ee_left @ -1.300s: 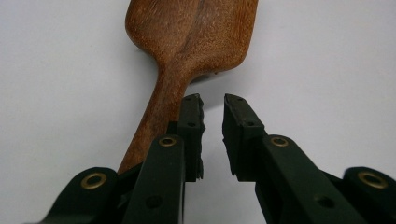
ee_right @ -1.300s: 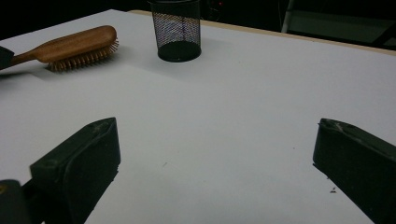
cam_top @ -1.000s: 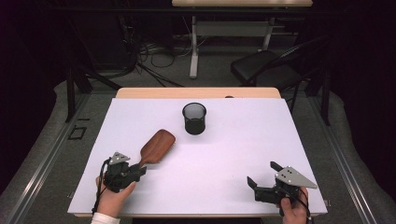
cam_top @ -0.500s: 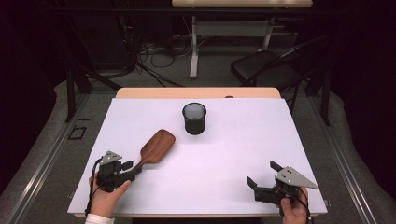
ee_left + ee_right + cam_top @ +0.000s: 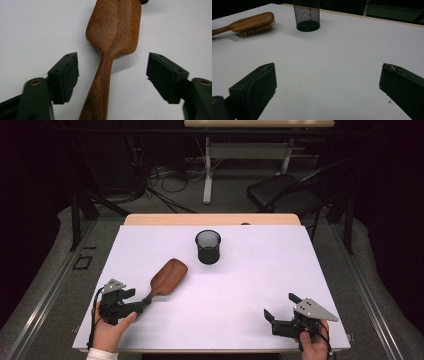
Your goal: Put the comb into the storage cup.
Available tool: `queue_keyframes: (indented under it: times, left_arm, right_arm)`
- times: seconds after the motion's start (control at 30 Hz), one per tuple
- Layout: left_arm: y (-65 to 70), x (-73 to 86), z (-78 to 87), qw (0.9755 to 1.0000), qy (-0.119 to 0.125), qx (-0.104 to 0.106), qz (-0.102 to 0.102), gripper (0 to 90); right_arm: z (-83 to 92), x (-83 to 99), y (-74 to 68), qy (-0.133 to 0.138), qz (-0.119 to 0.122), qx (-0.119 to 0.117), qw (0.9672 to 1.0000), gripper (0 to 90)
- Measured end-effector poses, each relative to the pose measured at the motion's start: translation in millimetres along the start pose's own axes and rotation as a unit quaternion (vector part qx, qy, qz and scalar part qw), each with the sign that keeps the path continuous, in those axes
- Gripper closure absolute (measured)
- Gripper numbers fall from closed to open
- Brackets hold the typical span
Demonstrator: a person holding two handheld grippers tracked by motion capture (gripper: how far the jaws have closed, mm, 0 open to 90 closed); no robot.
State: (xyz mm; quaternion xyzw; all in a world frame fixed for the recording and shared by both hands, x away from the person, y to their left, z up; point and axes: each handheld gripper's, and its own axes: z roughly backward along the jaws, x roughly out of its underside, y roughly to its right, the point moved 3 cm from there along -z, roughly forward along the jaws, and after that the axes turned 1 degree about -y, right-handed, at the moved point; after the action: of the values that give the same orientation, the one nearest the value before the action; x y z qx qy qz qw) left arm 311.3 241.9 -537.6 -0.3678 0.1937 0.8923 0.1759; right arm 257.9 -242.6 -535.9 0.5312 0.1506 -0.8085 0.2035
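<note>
White table (image 5: 260, 285), dark room behind. Left gripper (image 5: 112, 72) jaws just opened, pads clear of wooden hairbrush (image 5: 113, 37) handle: brush released, lying bristles-down. Right gripper (image 5: 327, 85) open, empty.

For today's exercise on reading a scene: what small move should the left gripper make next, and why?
Probably draw the left gripper straight back off the hairbrush. Its jaws have just been opening and now stand clear of the handle on both sides, and the brush lies bristles down on the table, so it seems released.
</note>
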Motion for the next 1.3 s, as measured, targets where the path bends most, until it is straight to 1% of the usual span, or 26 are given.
queue_keyframes:
  times: [0.07,0.13,0.2,0.27,0.33,0.43,0.47,0.5,0.53,0.6,0.63,0.67,0.7,0.83,0.97,1.03,1.07,1.23,1.3]
  left_arm:
    - [-0.6,-0.7,-0.7,1.0,0.003,-0.005,-0.001,19.8]
    - [-0.5,-1.2,-0.9,1.0,0.003,-0.003,0.001,15.5]
    - [-0.9,-2.8,-1.3,1.0,0.002,-0.001,0.004,13.8]
    - [-1.0,-3.2,-2.1,1.0,0.006,0.001,0.006,6.4]
    - [-1.8,-4.1,-3.7,1.0,0.003,0.004,0.004,0.3]
    - [-2.0,-5.6,-4.4,0.9999,0.008,0.008,0.009,0.4]
    - [-2.5,-7.5,-4.5,0.9998,0.009,0.011,0.015,0.4]
    - [-2.5,-7.5,-4.5,0.9998,0.009,0.011,0.015,0.4]
    - [-3.0,-9.8,-4.3,0.9996,0.009,0.016,0.022,0.4]
    - [-3.0,-11.1,-3.9,0.9996,0.006,0.018,0.022,0.4]
    - [-2.8,-14.0,-2.7,0.9996,0.004,0.022,0.017,0.4]
    - [-2.8,-14.0,-2.7,0.9996,0.004,0.022,0.017,0.4]
    - [-2.5,-16.9,-0.8,0.9997,-0.001,0.022,0.008,0.4]
    - [-1.8,-20.9,1.2,0.9997,-0.006,0.022,0.003,0.4]
    - [-0.7,-25.4,3.2,0.9996,-0.014,0.02,-0.012,0.4]
    - [0.4,-27.2,3.8,0.9996,-0.015,0.018,-0.016,0.4]
    - [0.9,-28.8,4.4,0.9994,-0.02,0.019,-0.021,0.4]
    - [3.6,-31.2,4.0,0.9988,-0.034,0.023,-0.029,0.4]
    - [5.2,-32.5,3.6,0.9983,-0.039,0.028,-0.034,0.4]
  right_arm:
    - [-0.1,0.1,0.1,0.0,-0.001,0.0,1.0,1.0]
    - [-0.1,0.2,-0.1,-0.001,-0.003,0.0,1.0,1.0]
    - [-0.2,0.3,0.2,-0.001,-0.004,-0.001,1.0,1.0]
    - [-0.4,0.5,0.7,-0.002,-0.003,0.001,1.0,1.0]
    - [-0.7,0.6,0.6,-0.002,-0.004,0.0,1.0,1.0]
    - [-1.1,0.7,0.3,-0.002,-0.004,0.001,1.0,1.0]
    - [-1.3,0.8,0.1,-0.002,-0.004,0.0,1.0,1.0]
    - [-1.6,0.9,-0.1,-0.002,-0.004,0.001,1.0,1.0]
    - [-1.7,1.0,-0.2,-0.003,-0.003,0.0,1.0,1.0]
    - [-1.9,1.0,-0.9,-0.003,-0.004,-0.001,1.0,1.0]
    - [-2.0,1.1,-1.1,-0.004,-0.005,-0.001,1.0,1.0]
    - [-2.3,1.1,-1.1,-0.003,-0.004,-0.001,1.0,1.0]
    - [-2.5,1.2,-1.1,-0.003,-0.004,-0.001,1.0,1.0]
    - [-2.6,1.2,-0.9,-0.004,-0.004,-0.001,1.0,1.0]
    - [-2.6,1.4,-1.1,-0.007,-0.002,-0.001,1.0,1.0]
    - [-2.9,1.4,-1.4,-0.006,-0.002,0.0,1.0,1.0]
    - [-3.1,1.4,-1.6,-0.005,-0.001,0.0,1.0,1.0]
    - [-3.1,1.6,-1.7,-0.008,-0.001,-0.001,1.0,1.0]
    - [-3.2,1.6,-1.7,-0.009,-0.001,-0.001,1.0,1.0]
